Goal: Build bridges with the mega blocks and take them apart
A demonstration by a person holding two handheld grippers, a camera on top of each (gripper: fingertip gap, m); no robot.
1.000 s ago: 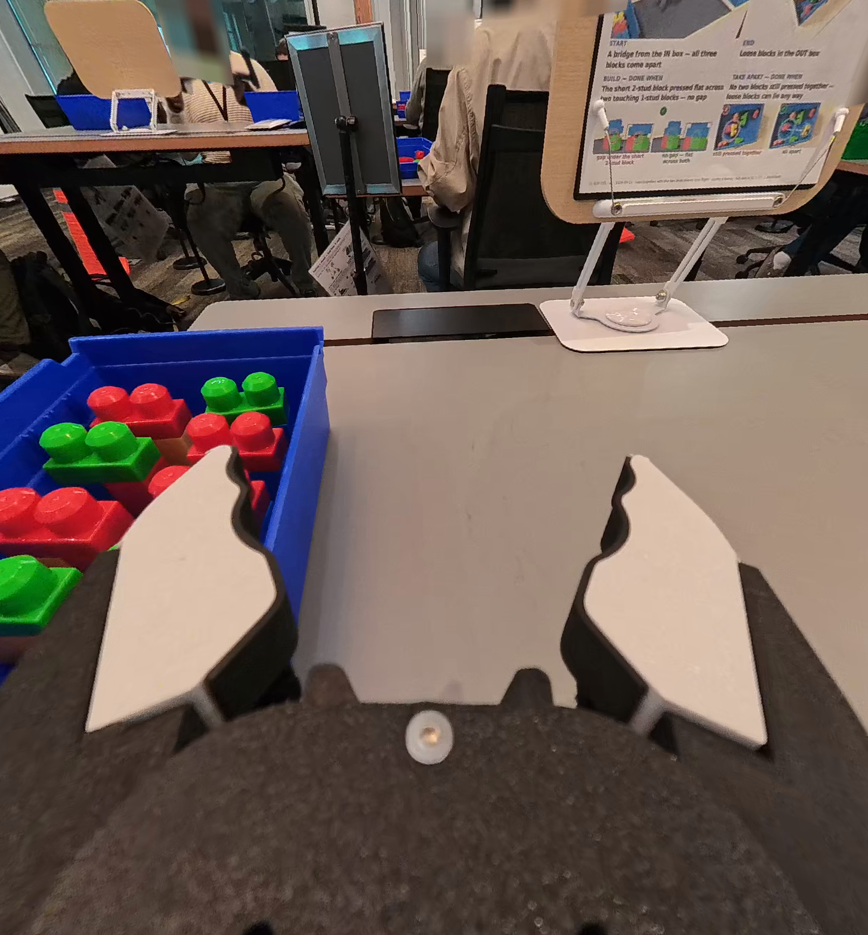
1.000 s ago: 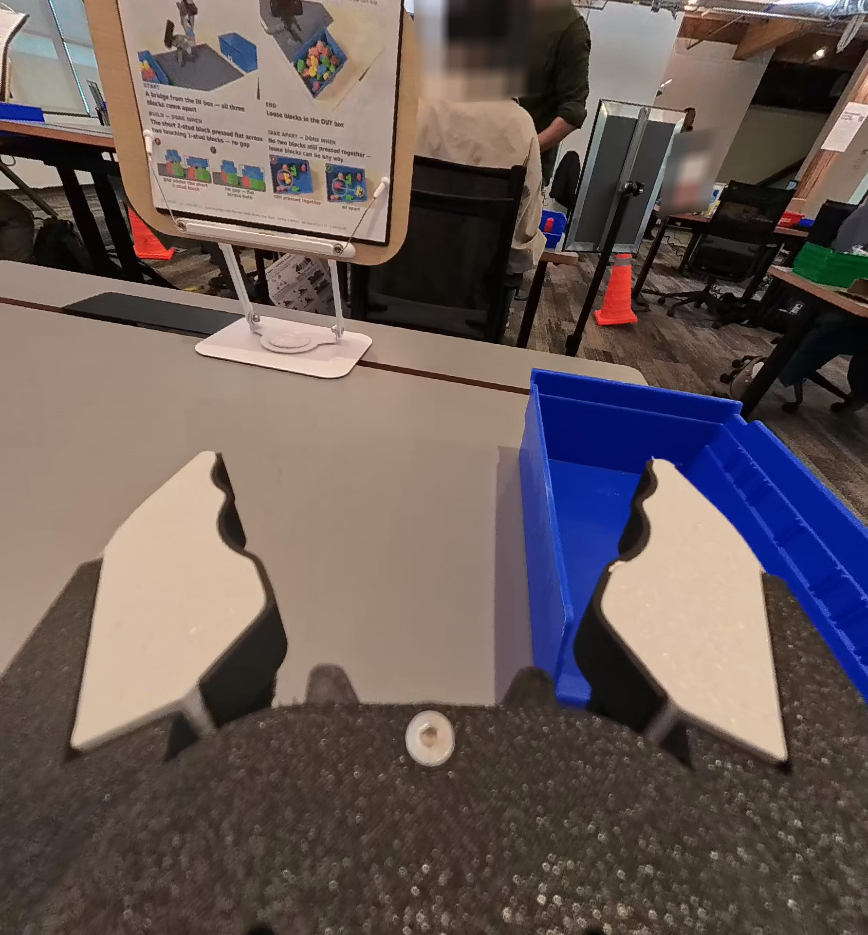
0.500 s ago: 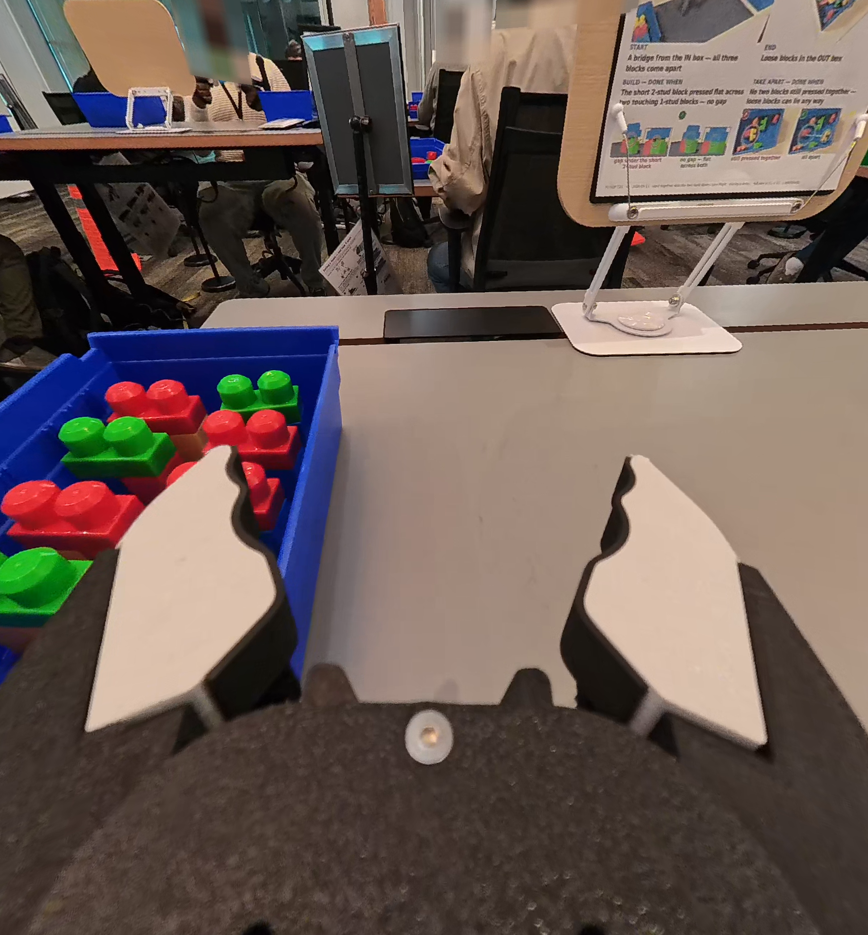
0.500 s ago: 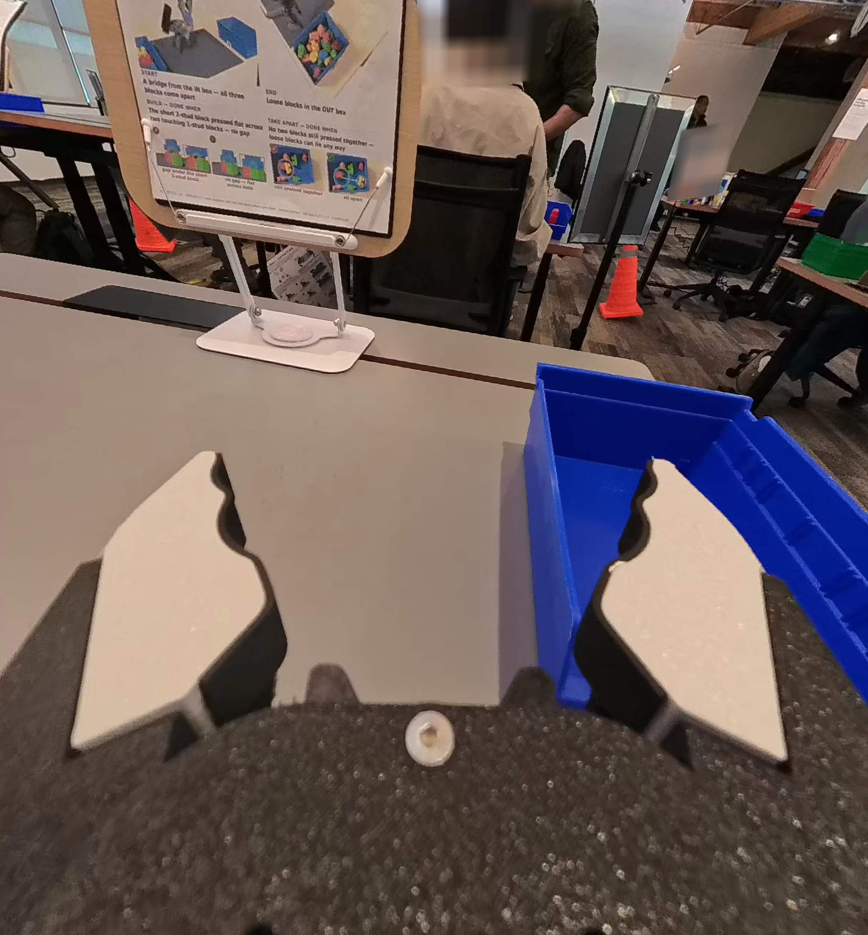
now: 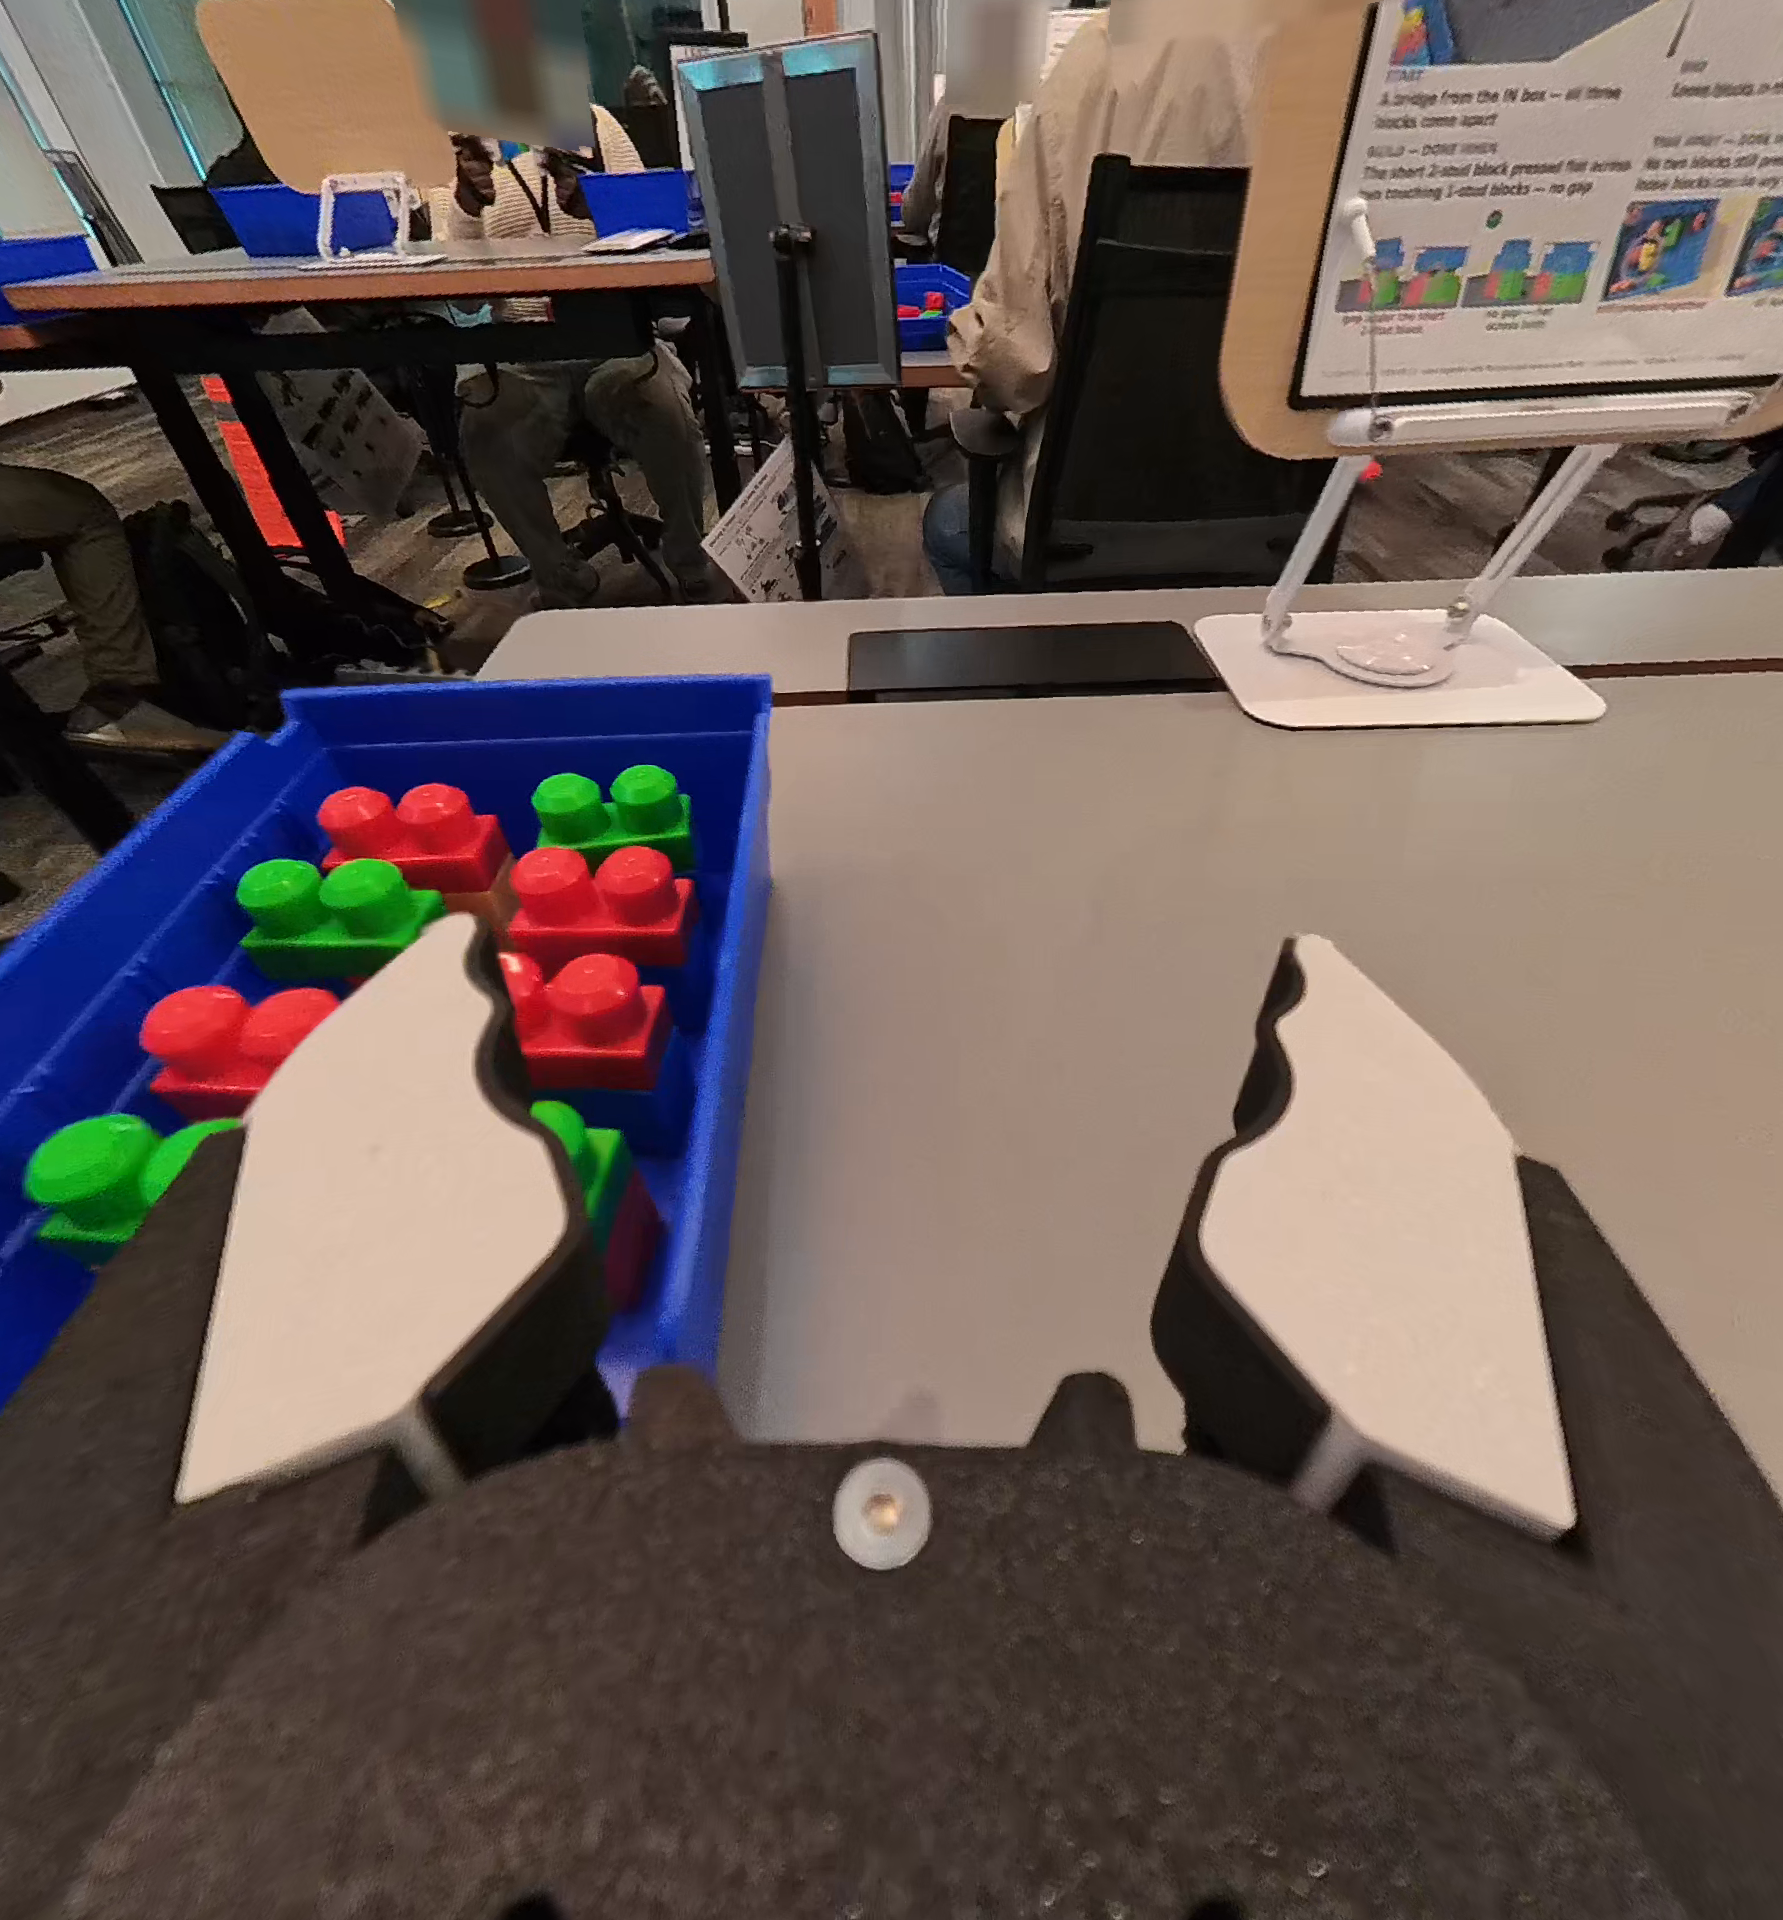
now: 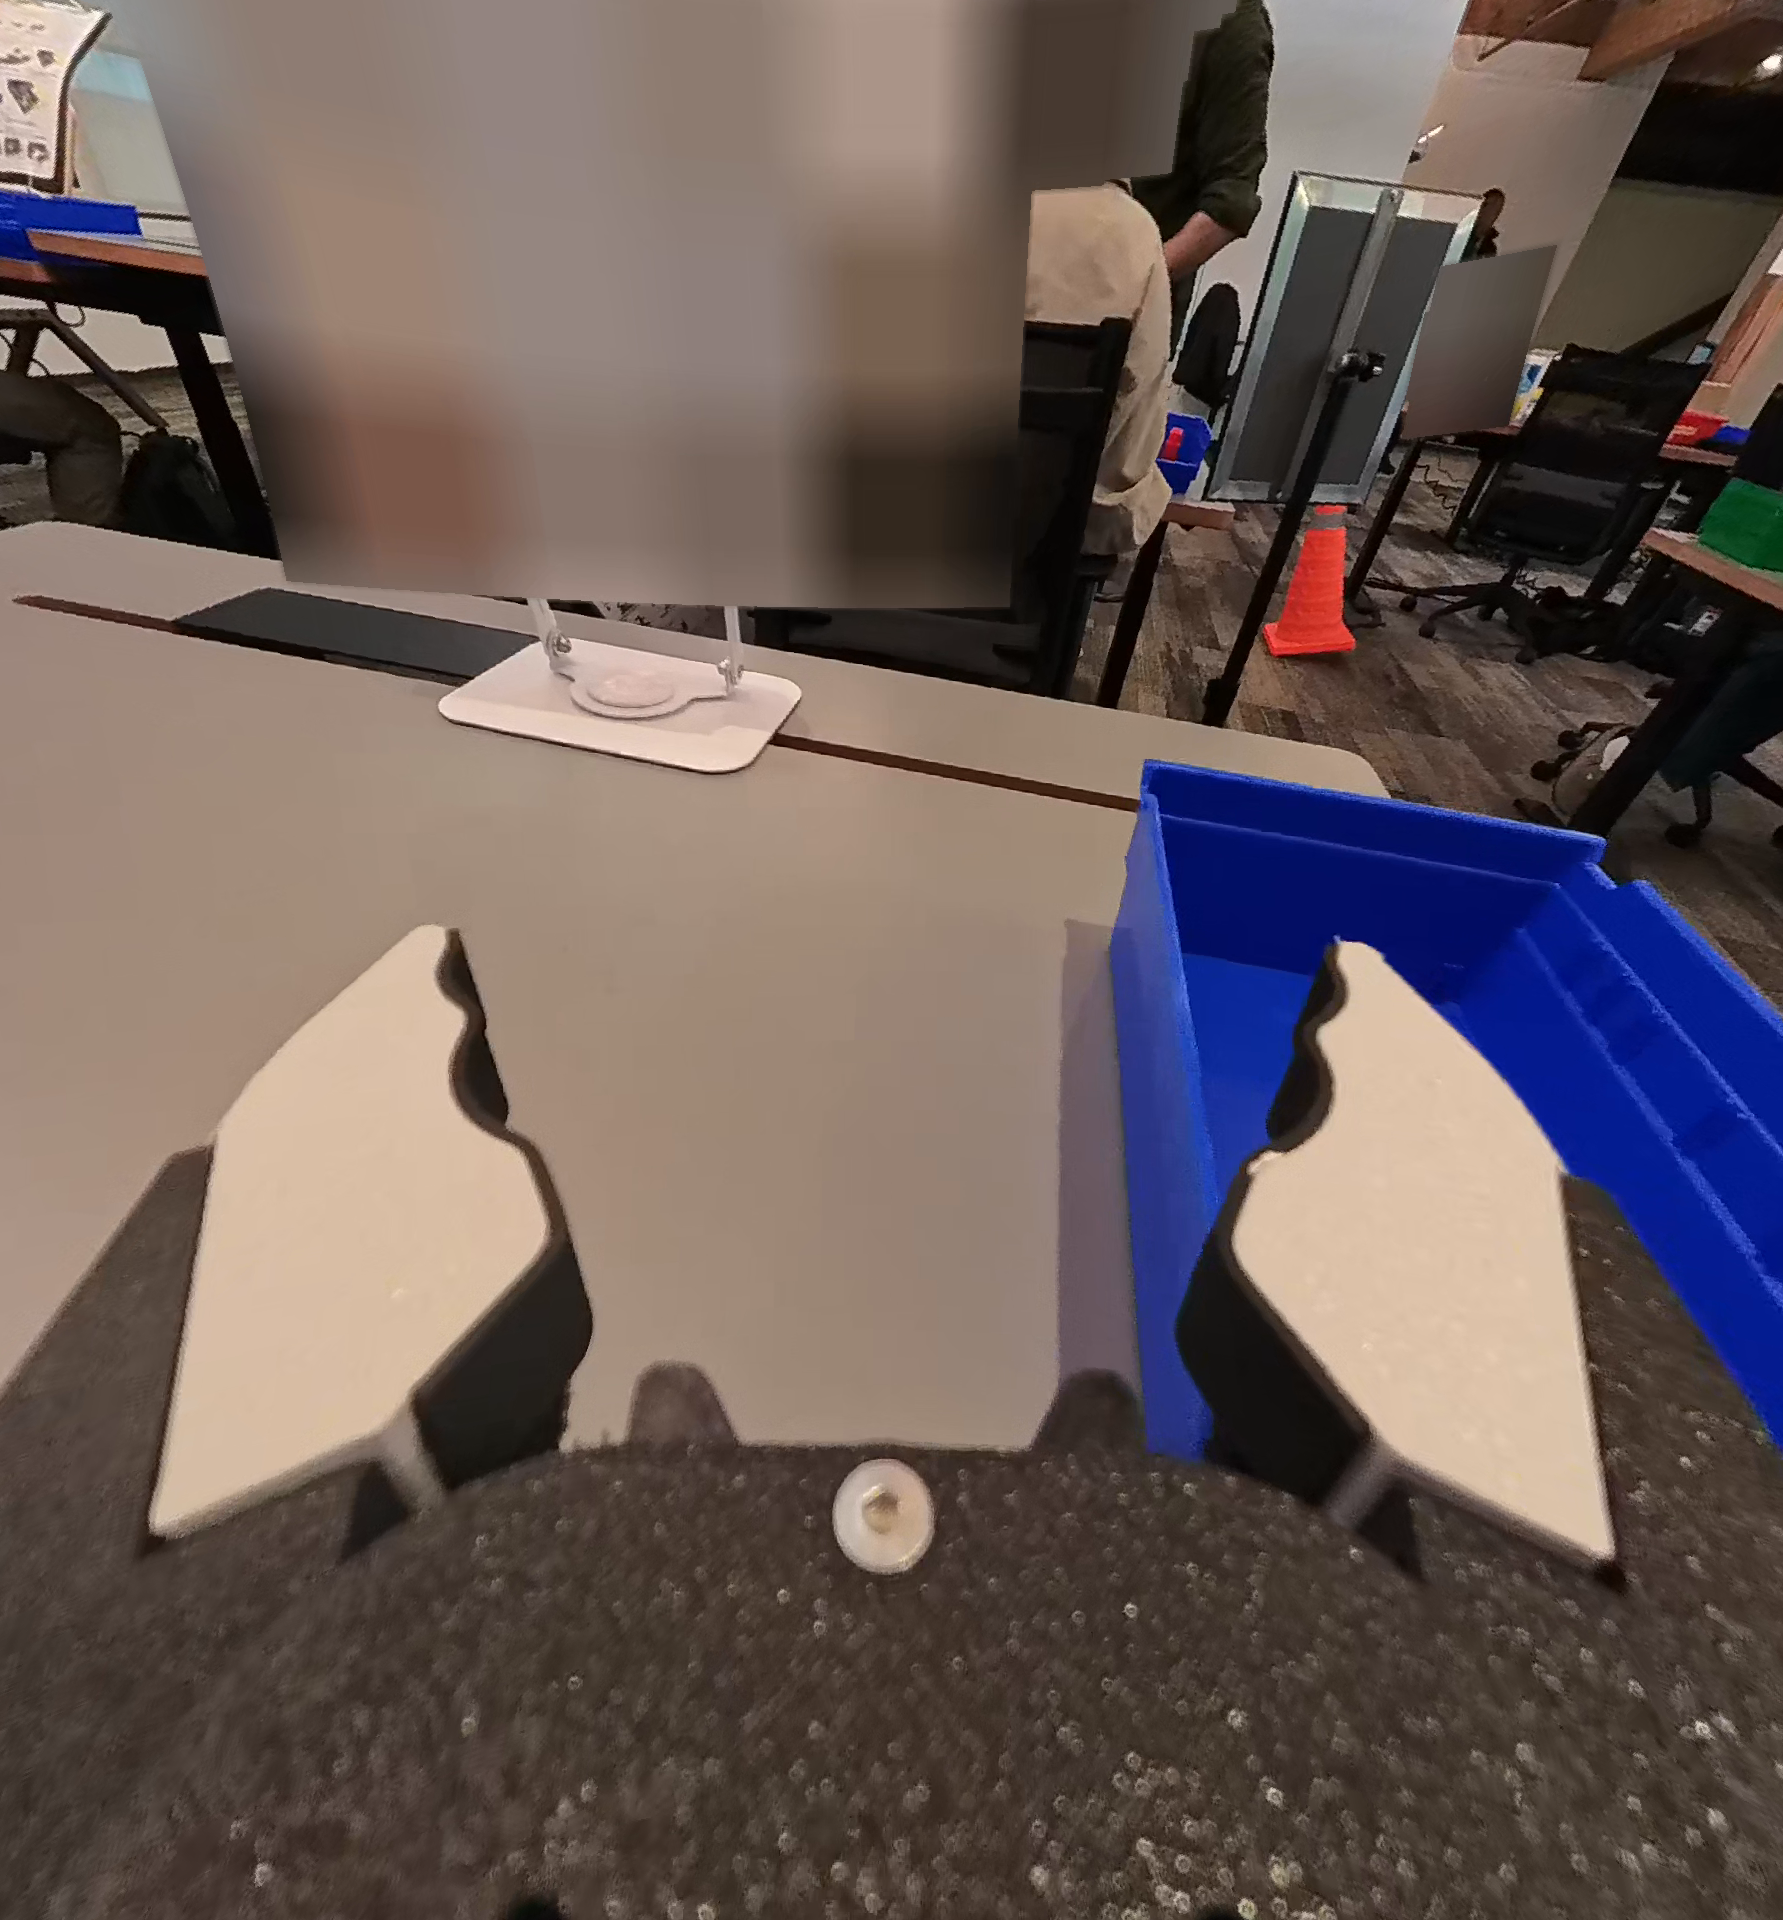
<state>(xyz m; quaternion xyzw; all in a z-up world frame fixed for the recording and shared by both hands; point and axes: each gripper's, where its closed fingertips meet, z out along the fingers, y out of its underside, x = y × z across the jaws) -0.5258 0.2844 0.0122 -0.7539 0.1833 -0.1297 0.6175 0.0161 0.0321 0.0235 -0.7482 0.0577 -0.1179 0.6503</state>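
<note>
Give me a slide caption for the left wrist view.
Open left gripper beside blue bin of red and green blocks.

A: Left of frame, left wrist view: blue bin (image 5: 731, 935), red blocks (image 5: 596, 904) and green blocks (image 5: 331, 914) in it. Plain grey table (image 5: 1022, 883).

B: Right wrist view: second blue bin (image 6: 1697, 1091) at right, orange cone (image 6: 1311, 597) upper right. Fingers (image 6: 347, 1195) white, black-edged.

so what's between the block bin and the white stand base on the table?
Left wrist view: bare grey table between the blue bin of blocks and the white stand base, apart from a flat black panel set into the tabletop near the far edge.
</note>
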